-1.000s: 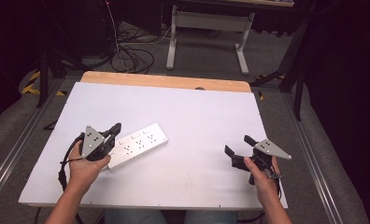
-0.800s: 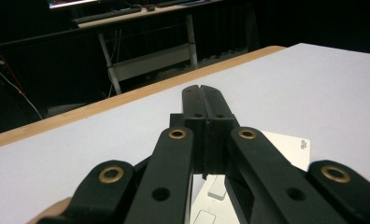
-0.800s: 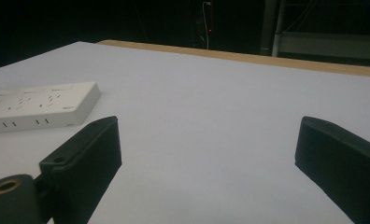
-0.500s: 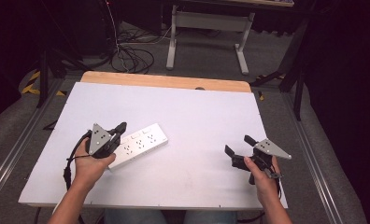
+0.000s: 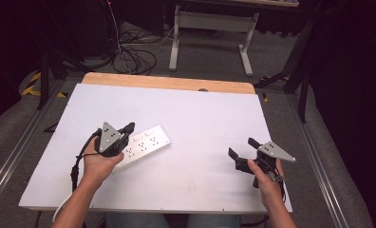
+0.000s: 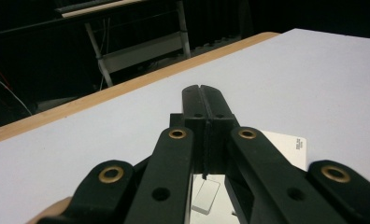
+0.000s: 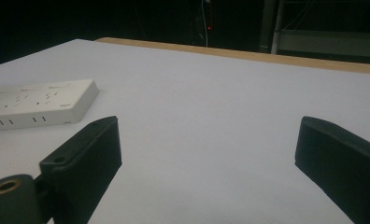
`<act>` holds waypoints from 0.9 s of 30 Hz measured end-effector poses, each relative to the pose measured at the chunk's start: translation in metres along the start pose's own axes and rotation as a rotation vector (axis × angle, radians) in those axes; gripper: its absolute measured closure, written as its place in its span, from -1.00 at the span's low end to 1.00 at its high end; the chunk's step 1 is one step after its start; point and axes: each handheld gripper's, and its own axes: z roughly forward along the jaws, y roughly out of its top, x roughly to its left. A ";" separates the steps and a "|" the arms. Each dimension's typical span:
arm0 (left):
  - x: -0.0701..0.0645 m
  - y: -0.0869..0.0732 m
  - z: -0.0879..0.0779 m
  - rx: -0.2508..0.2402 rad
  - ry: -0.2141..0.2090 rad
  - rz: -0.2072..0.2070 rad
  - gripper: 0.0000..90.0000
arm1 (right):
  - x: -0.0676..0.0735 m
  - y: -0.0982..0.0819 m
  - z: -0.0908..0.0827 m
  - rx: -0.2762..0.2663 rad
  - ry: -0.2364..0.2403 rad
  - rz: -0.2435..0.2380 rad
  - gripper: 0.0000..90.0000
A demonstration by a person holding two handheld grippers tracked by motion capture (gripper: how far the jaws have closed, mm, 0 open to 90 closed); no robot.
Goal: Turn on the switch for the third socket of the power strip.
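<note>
We hold the left gripper [image 5: 128,127], jaws pressed together on nothing, over the near end of a white power strip [image 5: 145,144] lying slantwise on the left of the white tabletop [image 5: 205,118], sockets up. Our right gripper [image 5: 241,149], jaws spread wide and empty, rests well apart at the right. Beyond the table's wooden far edge [image 5: 167,83], cables [image 5: 129,54] and a metal stand [image 5: 212,28] sit in shadow.

From my high view, the left gripper [image 5: 121,137] covers the near end of the power strip [image 5: 145,145]. My left gripper view hides most of it behind the closed fingers [image 6: 194,105]; my right gripper view crops it at the left edge.
</note>
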 end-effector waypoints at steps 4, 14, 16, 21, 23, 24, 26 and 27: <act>-0.001 0.000 0.003 0.008 -0.003 0.003 0.99 | 0.000 0.000 0.000 0.001 -0.002 -0.001 -0.83; -0.005 0.002 0.013 0.032 -0.011 0.014 0.99 | 0.000 0.000 0.000 0.001 0.000 -0.002 -0.83; -0.006 0.002 0.016 0.040 -0.016 0.018 0.99 | 0.000 0.000 0.000 0.001 0.001 -0.002 -0.83; -0.007 0.003 0.019 0.049 -0.019 0.020 0.99 | 0.001 0.000 0.000 0.003 0.004 -0.005 -0.83; -0.008 0.002 0.021 0.061 -0.021 0.022 0.99 | 0.001 0.000 0.000 0.004 0.007 -0.007 -0.83; -0.008 0.003 0.023 0.063 -0.022 0.019 0.99 | 0.001 0.000 0.000 0.006 0.007 -0.008 -0.83; -0.008 0.003 0.024 0.065 -0.022 0.021 0.99 | 0.001 0.000 0.000 0.006 0.007 -0.008 -0.83; -0.009 0.005 0.026 0.066 -0.025 0.026 0.99 | 0.000 0.000 0.000 0.005 0.007 -0.007 -0.83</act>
